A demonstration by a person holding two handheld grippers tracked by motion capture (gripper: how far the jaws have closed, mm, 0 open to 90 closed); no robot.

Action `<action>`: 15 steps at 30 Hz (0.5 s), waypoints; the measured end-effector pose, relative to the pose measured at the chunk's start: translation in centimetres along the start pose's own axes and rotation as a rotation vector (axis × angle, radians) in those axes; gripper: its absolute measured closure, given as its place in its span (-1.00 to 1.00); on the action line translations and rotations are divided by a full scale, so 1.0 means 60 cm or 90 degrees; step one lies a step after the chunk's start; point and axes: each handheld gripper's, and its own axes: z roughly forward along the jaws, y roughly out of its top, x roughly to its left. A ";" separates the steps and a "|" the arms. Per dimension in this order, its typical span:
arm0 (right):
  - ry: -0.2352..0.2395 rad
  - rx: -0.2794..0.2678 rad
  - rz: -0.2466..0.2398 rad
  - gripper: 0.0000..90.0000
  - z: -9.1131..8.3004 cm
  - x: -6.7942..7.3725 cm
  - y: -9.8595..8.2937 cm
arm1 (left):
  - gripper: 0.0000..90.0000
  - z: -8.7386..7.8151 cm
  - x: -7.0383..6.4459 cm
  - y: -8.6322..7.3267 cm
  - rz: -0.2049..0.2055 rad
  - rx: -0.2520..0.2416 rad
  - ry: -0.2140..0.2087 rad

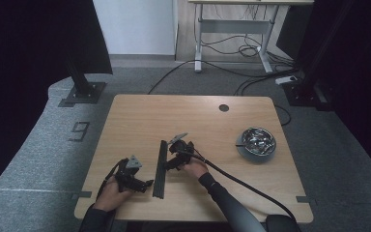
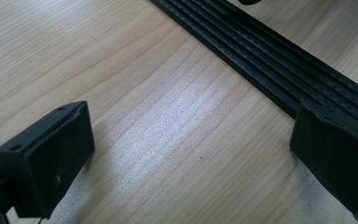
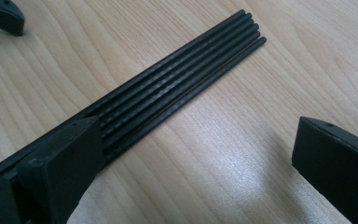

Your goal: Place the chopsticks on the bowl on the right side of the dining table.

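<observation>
Bundle of black rods (image 1: 160, 169) lying flat on the worktop (image 1: 140, 116), between both claws. Left claw (image 1: 145, 184) and right claw (image 1: 168, 164): each wide open, holding nothing, just beside the rods.

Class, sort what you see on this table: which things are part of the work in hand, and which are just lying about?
In the job:
black rods
left gripper
right gripper

Lying about:
metal bowl
cables on the floor
</observation>
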 end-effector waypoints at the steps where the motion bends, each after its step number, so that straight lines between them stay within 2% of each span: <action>1: -0.002 -0.001 0.001 -0.97 0.001 -0.001 0.000 | -1.00 0.000 0.000 0.000 0.000 0.000 0.000; 15: 0.005 -0.002 0.006 -0.95 0.011 -0.001 -0.001 | -1.00 0.000 0.000 0.000 0.000 0.000 0.000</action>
